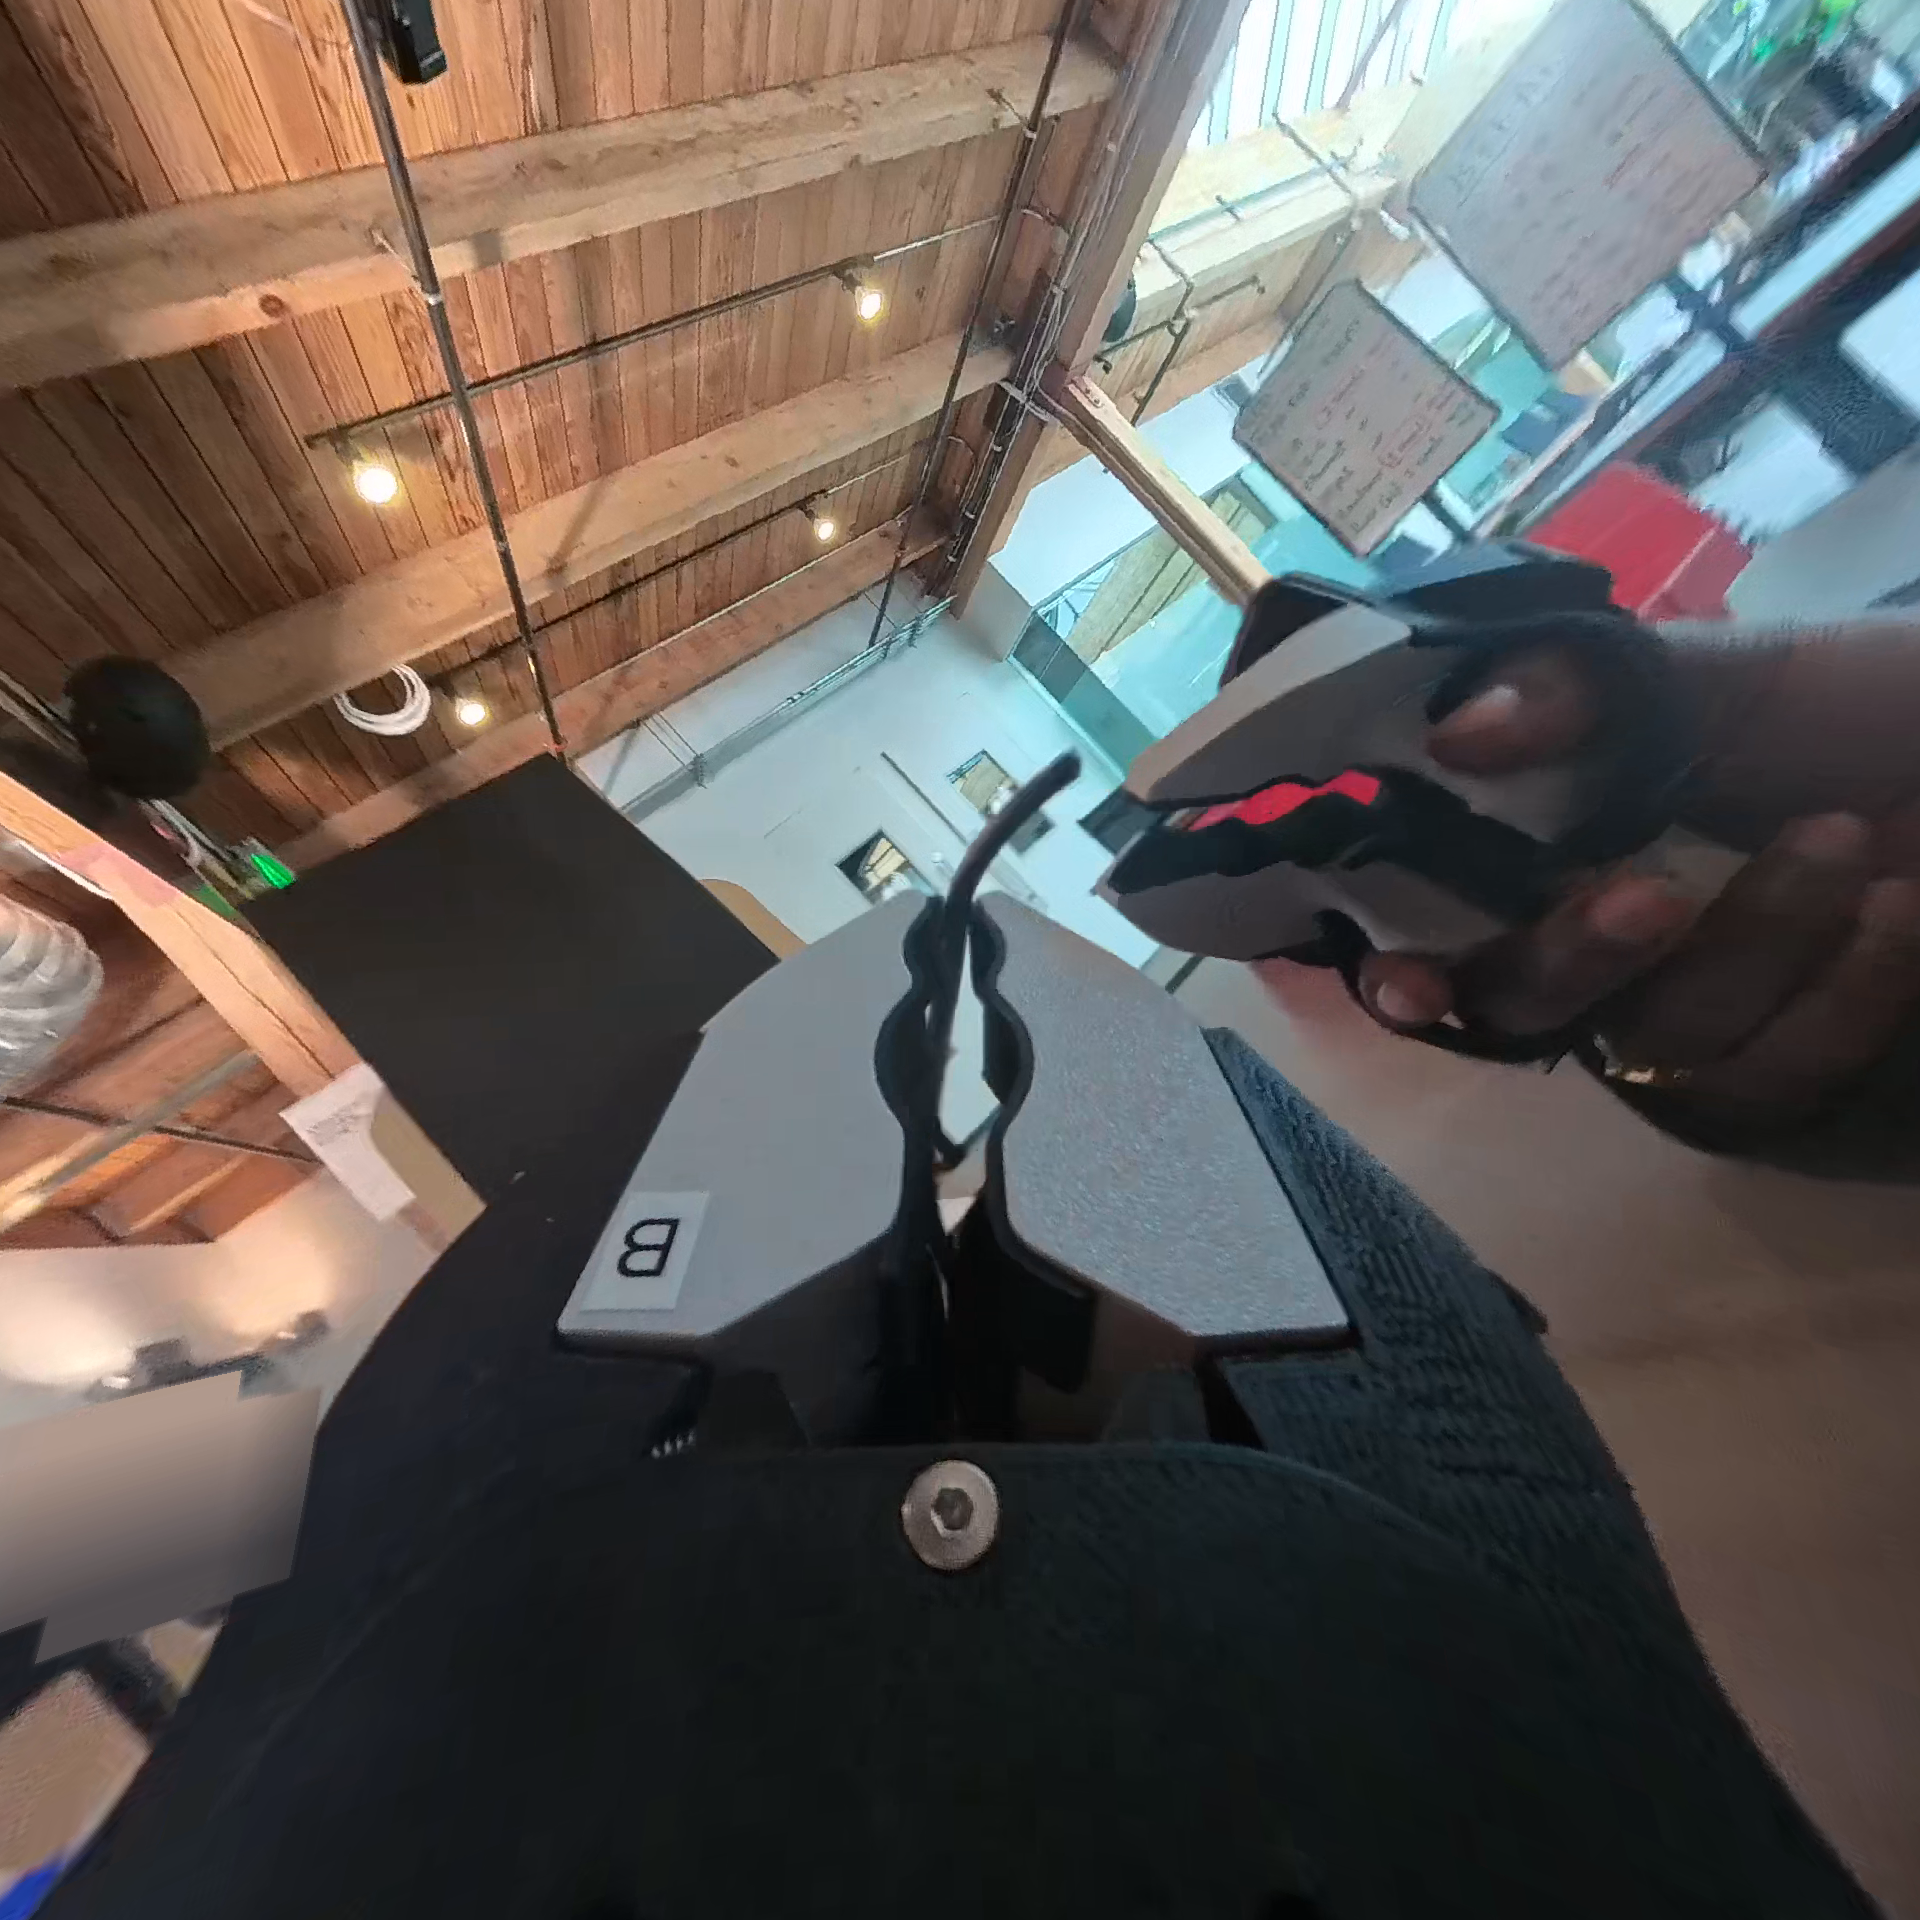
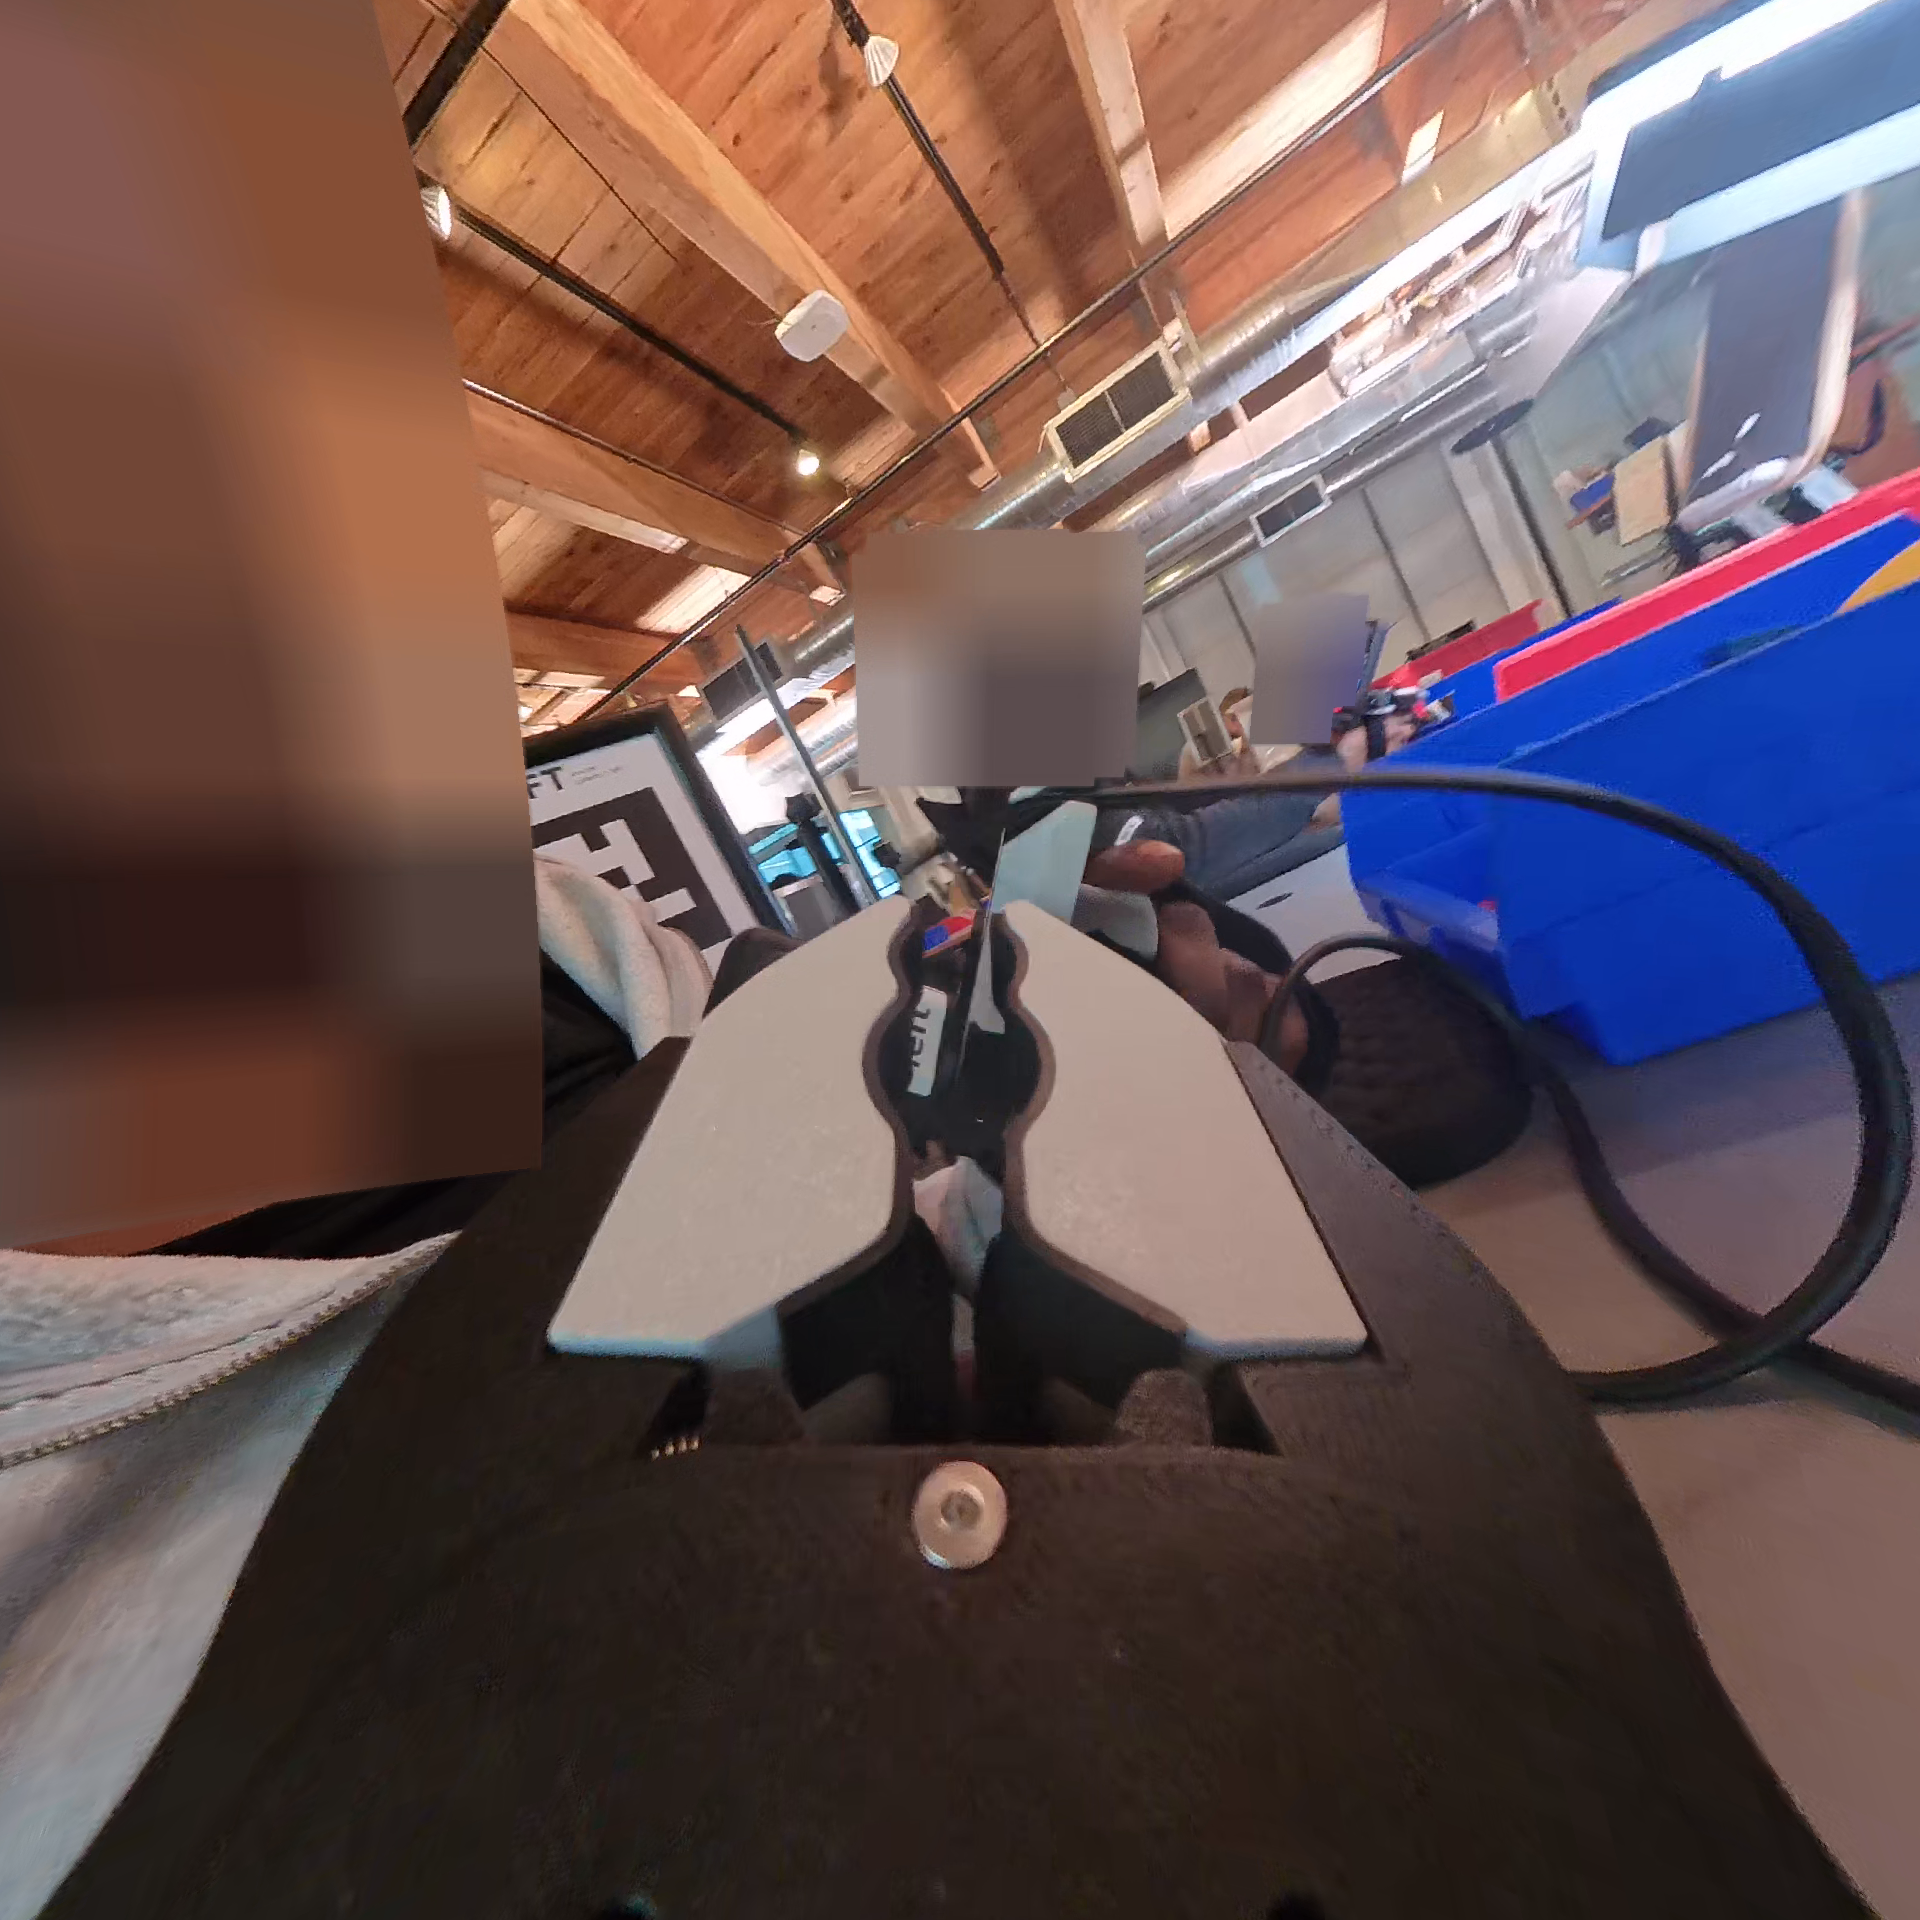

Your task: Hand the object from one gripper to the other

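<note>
Left tool point(image 1: 961, 914): we see its fingers closed on a thin black cable point(image 1: 1023, 805), which pokes out past the tips.
Right tool point(image 2: 961, 920): we see it pinching a thin flat card point(image 2: 987, 961), edge-on between the tips.
Other tool from the left view point(image 1: 1132, 842): just right of the cable end, apart from it.
Table point(image 2: 1714, 1558): a black cord point(image 2: 1849, 1018) loops over it beside blue bins point(image 2: 1662, 831).

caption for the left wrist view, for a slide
Left gripper shut on a black cable, with the right gripper, held in a hand, close beside the cable's free end under a wooden ceiling.
</note>
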Demonstrator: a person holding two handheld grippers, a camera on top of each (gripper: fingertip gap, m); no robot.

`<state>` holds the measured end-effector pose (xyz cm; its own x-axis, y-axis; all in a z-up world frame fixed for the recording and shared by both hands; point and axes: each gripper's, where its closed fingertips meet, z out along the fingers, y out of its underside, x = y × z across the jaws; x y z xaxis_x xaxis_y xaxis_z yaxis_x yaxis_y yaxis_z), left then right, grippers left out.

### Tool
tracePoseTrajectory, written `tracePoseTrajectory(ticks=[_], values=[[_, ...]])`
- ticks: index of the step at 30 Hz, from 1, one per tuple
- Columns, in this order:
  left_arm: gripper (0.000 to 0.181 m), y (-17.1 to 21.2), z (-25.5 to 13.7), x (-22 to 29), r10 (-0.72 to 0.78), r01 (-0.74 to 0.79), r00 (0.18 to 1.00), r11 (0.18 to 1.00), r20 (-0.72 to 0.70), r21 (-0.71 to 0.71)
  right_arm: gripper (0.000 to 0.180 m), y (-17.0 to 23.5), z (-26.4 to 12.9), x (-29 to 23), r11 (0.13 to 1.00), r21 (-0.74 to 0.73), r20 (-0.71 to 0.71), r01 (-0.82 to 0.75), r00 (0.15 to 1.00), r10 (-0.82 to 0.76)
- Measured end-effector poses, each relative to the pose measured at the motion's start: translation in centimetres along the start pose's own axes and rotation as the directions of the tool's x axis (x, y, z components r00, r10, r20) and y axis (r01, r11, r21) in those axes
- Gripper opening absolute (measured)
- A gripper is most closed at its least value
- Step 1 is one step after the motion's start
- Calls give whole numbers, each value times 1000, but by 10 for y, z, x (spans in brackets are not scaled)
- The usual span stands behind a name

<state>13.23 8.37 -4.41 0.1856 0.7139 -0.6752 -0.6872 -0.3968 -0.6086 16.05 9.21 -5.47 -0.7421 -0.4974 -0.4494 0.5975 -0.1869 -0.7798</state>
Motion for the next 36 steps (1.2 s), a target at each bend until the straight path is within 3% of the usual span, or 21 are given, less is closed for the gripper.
tracePoseTrajectory(ticks=[3,7,9,12,16,18,22,29,34,36], values=[[3,-3,-3,-12,-233,233,972,971,-18,46,28,-6,-1,2,995,30,-55,95,994,-93],[4,-9,-8,-17,-560,582,808,808,-184,91,50,-15,-5,16,951,22,-240,308,925,-294],[4,-12,-8,-14,-630,666,732,742,-260,78,54,-18,-8,25,883,-58,-355,465,818,-454],[4,-19,-11,-12,-646,700,695,708,-316,94,57,-16,-11,34,732,-238,-439,638,601,-667],[4,-24,-13,-9,-648,718,671,689,-360,98,35,-13,-12,38,594,-379,-443,710,424,-790],[4,-25,-14,-14,-663,735,659,668,-355,115,22,-15,-15,39,603,-381,-453,701,426,-783],[4,-23,-15,-22,-705,776,618,617,-347,128,7,-10,-13,35,663,-343,-420,666,523,-742],[4,-19,-14,-27,-719,778,621,613,-312,138,7,0,-9,36,659,-374,-380,653,540,-751],[4,-18,-14,-29,-742,801,594,581,-310,143,58,28,2,48,621,-500,-302,604,550,-778],[4,-18,-13,-27,-747,807,585,574,-317,137,62,39,5,54,584,-571,-276,577,536,-798]])
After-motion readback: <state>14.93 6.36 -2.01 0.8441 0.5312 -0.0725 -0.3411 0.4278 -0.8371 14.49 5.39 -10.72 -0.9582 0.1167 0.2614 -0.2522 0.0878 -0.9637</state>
